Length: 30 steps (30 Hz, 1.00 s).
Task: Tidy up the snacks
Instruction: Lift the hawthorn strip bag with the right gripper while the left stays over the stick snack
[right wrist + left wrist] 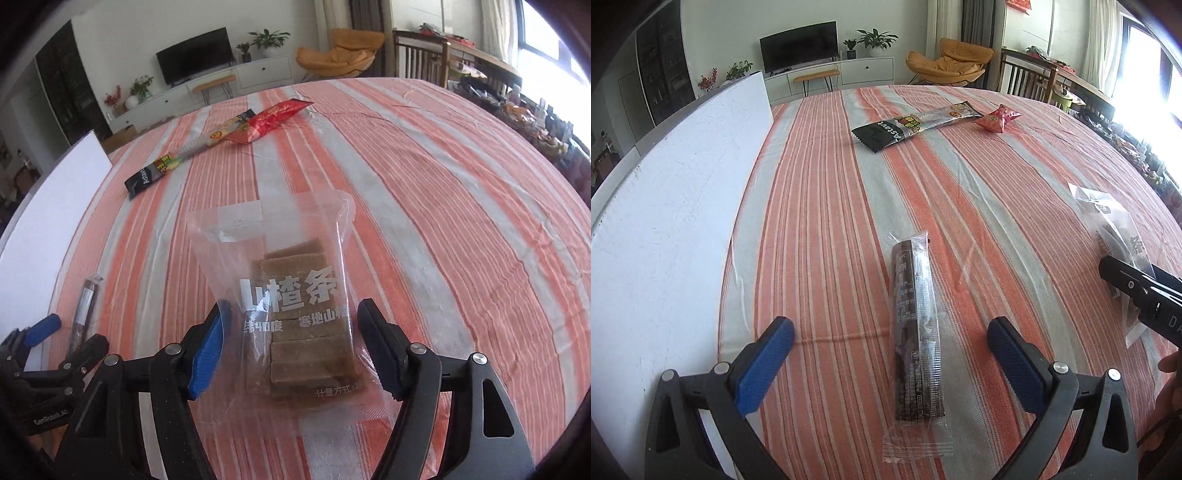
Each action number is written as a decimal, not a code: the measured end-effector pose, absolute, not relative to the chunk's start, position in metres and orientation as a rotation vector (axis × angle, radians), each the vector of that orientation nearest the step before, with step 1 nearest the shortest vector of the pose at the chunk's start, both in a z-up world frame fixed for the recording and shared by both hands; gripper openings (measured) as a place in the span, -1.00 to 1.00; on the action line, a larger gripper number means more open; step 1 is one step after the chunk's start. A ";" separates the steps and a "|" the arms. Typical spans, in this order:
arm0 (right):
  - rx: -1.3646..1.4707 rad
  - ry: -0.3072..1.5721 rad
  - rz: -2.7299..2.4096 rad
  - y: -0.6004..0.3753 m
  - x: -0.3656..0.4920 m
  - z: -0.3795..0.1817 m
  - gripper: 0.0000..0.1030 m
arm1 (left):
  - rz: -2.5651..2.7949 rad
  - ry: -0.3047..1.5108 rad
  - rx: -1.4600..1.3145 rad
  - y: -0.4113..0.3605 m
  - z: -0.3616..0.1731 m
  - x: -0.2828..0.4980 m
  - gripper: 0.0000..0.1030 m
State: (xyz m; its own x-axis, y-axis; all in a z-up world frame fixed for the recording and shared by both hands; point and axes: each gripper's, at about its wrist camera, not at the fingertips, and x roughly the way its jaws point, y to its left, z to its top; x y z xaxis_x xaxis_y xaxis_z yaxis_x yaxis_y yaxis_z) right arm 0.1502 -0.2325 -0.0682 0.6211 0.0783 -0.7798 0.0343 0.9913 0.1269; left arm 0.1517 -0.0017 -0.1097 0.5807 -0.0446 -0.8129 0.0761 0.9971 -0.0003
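Observation:
A dark snack stick in clear wrap [916, 325] lies on the striped tablecloth between the open fingers of my left gripper [890, 338], untouched. It also shows in the right wrist view [85, 310]. A clear bag of brown hawthorn strips [295, 306] lies between the open fingers of my right gripper [293, 328]; the left pad is against the bag's edge. The bag [1115, 229] and right gripper [1137, 291] show at the right of the left wrist view. A long black-ended snack pack [916, 123] and a small red packet [997, 118] lie far across the table.
A white board or box [672, 229] stands along the table's left side. The table is covered by an orange and grey striped cloth [979, 192]. Beyond it are a TV stand, an orange chair and wooden chairs.

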 end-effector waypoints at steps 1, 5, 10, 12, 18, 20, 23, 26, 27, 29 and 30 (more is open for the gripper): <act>0.114 0.903 0.022 -0.228 0.151 -0.069 0.59 | -0.070 0.949 0.036 -0.001 -0.110 0.152 1.00; 0.037 0.929 0.009 -0.213 0.159 -0.074 0.72 | -0.070 0.949 0.036 -0.001 -0.110 0.151 1.00; 0.013 0.938 -0.005 -0.213 0.157 -0.076 0.73 | -0.070 0.949 0.036 -0.002 -0.110 0.151 1.00; 0.012 0.949 -0.015 -0.214 0.166 -0.076 0.74 | -0.069 0.949 0.034 -0.002 -0.109 0.151 1.00; 0.010 0.949 0.000 -0.220 0.199 -0.080 0.93 | 0.017 0.952 -0.017 0.002 -0.111 0.178 1.00; 0.009 0.949 0.000 -0.220 0.198 -0.080 0.93 | 0.038 0.951 -0.025 0.002 -0.111 0.180 1.00; 0.009 0.949 0.000 -0.220 0.198 -0.080 0.93 | 0.036 0.952 -0.027 0.003 -0.111 0.180 1.00; 0.009 0.949 0.000 -0.220 0.198 -0.080 0.93 | 0.036 0.951 -0.028 0.003 -0.111 0.180 1.00; 0.009 0.949 0.000 -0.220 0.198 -0.080 0.93 | 0.036 0.951 -0.027 0.003 -0.111 0.180 1.00; 0.009 0.949 0.000 -0.220 0.198 -0.080 0.93 | 0.036 0.951 -0.028 0.003 -0.111 0.180 1.00; 0.009 0.949 0.000 -0.220 0.198 -0.080 0.93 | 0.036 0.951 -0.028 0.003 -0.111 0.180 1.00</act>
